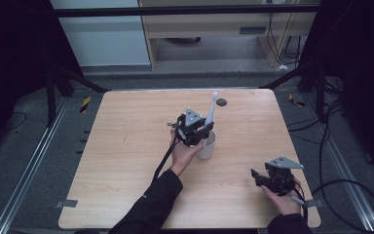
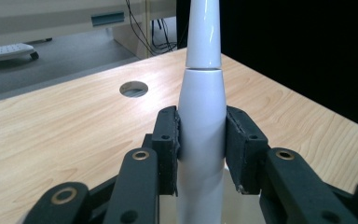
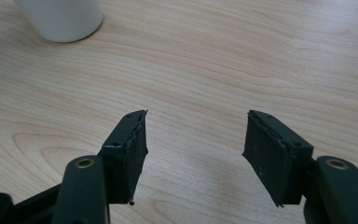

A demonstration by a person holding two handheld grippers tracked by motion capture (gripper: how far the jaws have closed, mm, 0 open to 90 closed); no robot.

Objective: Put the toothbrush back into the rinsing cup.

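Toothbrush (image 2: 202,107), smooth white tapered handle, clamped in left gripper (image 2: 201,135); right gripper (image 3: 193,149) apart.

A white cup (image 1: 207,147) stands on the wooden table (image 1: 126,146).

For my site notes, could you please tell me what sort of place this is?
Probably a lab recording booth: a bare wooden table on a metal frame, loose cables across grey floor, dark curtains at the sides.
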